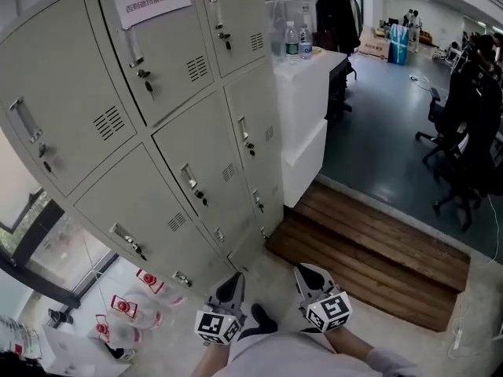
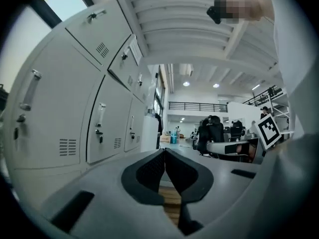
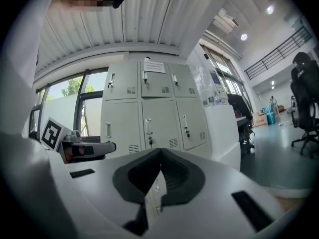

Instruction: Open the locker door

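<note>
1. Lockers (image 1: 118, 203): grey bank, all doors shut, ahead and left of both grippers, well apart from them.
2. Left gripper (image 1: 233, 283), right gripper (image 1: 309, 276): jaws together, nothing held.
3. Step, as judged: approach. Part the jaws before reaching a door handle (image 1: 189, 177), then pull squarely outward.

A grey-blue floor (image 1: 377, 136) is seen spreading right, with a wooden step (image 1: 369, 250) laid at its edge. Black chairs (image 1: 465, 124) are parked far right; bottles (image 1: 291, 42) are stood on a white surface (image 1: 308, 112). Ceiling lamps (image 2: 186, 83) are lit.
</note>
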